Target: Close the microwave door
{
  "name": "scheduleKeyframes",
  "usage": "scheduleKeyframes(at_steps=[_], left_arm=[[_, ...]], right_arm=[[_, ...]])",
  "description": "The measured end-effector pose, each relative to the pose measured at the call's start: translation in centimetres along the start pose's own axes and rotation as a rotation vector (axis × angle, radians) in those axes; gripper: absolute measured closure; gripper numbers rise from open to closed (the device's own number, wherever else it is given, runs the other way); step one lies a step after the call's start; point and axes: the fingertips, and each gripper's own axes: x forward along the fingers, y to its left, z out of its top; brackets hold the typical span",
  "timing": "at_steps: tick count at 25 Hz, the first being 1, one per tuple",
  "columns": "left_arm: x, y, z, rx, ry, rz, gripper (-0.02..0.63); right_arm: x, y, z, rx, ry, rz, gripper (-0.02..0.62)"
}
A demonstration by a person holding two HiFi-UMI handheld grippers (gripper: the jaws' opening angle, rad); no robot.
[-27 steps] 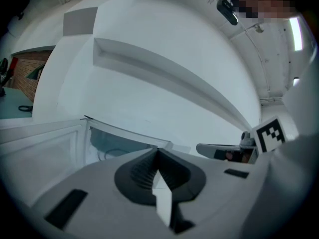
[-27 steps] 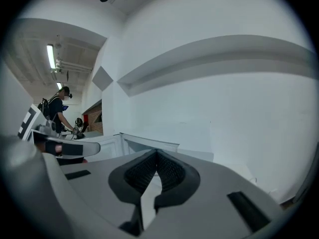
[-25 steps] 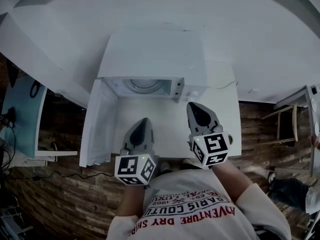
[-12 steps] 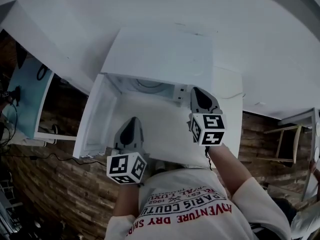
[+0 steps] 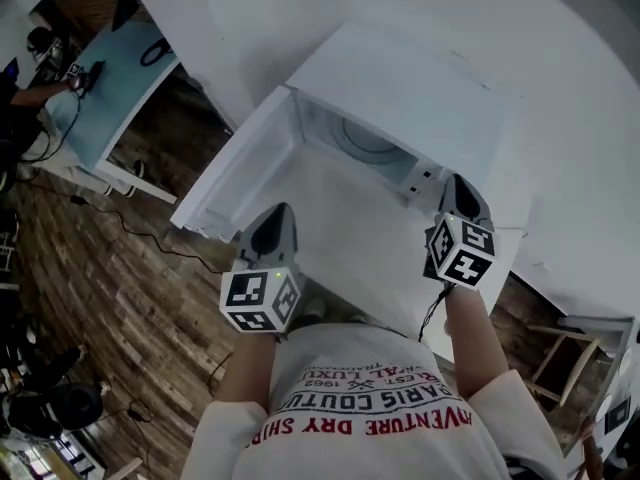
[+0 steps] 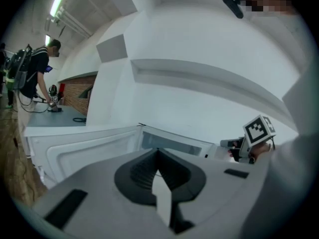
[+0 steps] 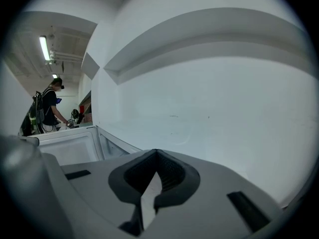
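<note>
Microwave cavity (image 5: 362,140) largely hidden from above

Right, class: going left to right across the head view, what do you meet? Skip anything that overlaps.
The blue table → microwave door → turntable → right gripper.

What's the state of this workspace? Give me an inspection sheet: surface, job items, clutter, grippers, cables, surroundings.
Surface: white table, bare in front of the microwave.
Job's things: white microwave; its door is swung wide open to the left.
Clutter: nothing seen.
Grippers: left gripper and right gripper are both shut and empty.
Cables: floor cable runs over the boards; gripper lead hangs under the right gripper.
Surroundings: wooden floor; blue desk with a person standing at it.
</note>
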Motion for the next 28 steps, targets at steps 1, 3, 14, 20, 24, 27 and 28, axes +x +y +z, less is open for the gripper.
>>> scheduleKeyframes(at_steps=[1, 3, 14, 20, 24, 27, 28], left_arm=[[-0.5, 0.8, -0.3, -0.005, 0.0, 0.027, 0.607], [-2.2, 2.5, -0.9, -0.016, 0.001, 0.089, 0.607], [-12.5, 13.3, -4.4, -0.072, 0.009, 0.416, 0.607], [-14.3, 19.9, -3.9, -0.173, -0.019, 0.494, 0.607], [-13.2, 24.4, -3.3, -0.154, -0.006, 0.531, 0.607], [-11.5, 26.3, -3.3, -0.153, 0.015, 0.512, 0.607], [-10.9, 26.6, -3.3, -0.155, 0.021, 0.499, 0.607]], right_arm=[[-0.1, -0.1, 0.0, -0.006, -0.002, -0.009, 0.583], [-0.2, -0.1, -0.1, -0.013, -0.01, -0.023, 0.583], [-0.3, 0.4, 0.3, -0.031, -0.024, -0.054, 0.583], [-0.6, 0.6, 0.2, -0.016, -0.029, -0.07, 0.583], [-0.6, 1.0, 0.3, -0.019, -0.032, -0.095, 0.583], [-0.5, 1.0, 0.2, -0.019, -0.029, -0.115, 0.583], [-0.5, 1.0, 0.2, -0.018, -0.028, -0.123, 0.583]])
